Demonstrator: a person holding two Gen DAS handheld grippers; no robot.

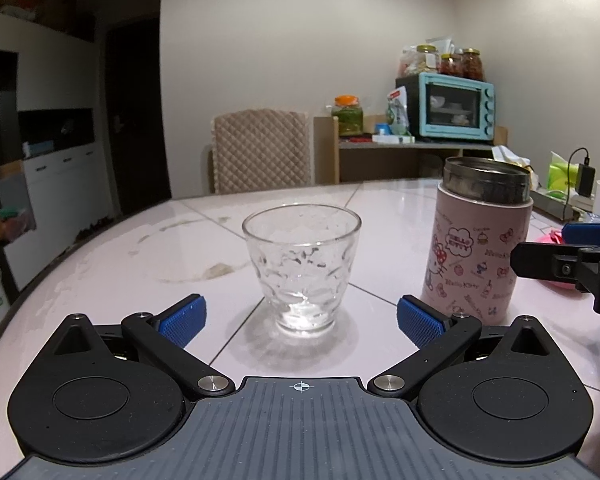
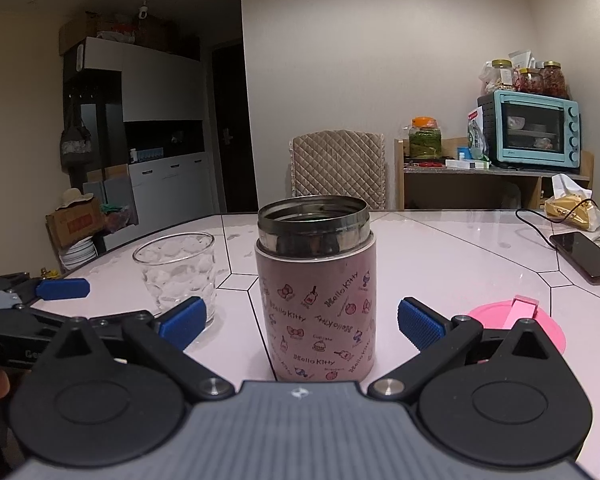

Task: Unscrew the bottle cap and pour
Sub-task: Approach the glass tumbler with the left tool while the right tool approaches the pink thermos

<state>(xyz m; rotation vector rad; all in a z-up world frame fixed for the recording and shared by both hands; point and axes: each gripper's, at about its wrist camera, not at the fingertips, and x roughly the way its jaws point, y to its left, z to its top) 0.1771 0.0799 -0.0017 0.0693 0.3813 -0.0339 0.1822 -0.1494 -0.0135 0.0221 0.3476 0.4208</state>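
Two handheld grippers are facing a pale tiled table (image 1: 140, 240).

In the left wrist view, the left gripper (image 1: 300, 320) is sitting at the bottom of the frame with its blue pads spread wide, released and grasping nothing. A clear, empty glass (image 1: 301, 266) is standing upright in the centre, just ahead of the gap between the pads and not touching them. At centre right, the bottle (image 1: 478, 240), a squat pink Hello Kitty flask with a steel neck, is standing upright with its mouth open. The other gripper's black arm is reaching in from the right edge, near the bottle.

In the right wrist view, the right gripper (image 2: 300, 322) is also lying open and holding nothing, with the bottle (image 2: 316, 288) standing centred between its spread pads, touching neither. The glass (image 2: 176, 276) is standing at centre left, near the bottle but apart from it. The pink cap (image 2: 520, 320) is lying flat on the table at lower right, already off. A dark phone (image 2: 584, 256) on a cable is resting at the right edge.

Judging from this, unscrewing looks finished and gripping the bottle to pour is coming next. The smooth, wide body could be slipping or tipping if the pads close too low or off centre. With the glass so close, a swinging bottle could be knocking it over, and a hurried tilt could be spilling toward the phone.
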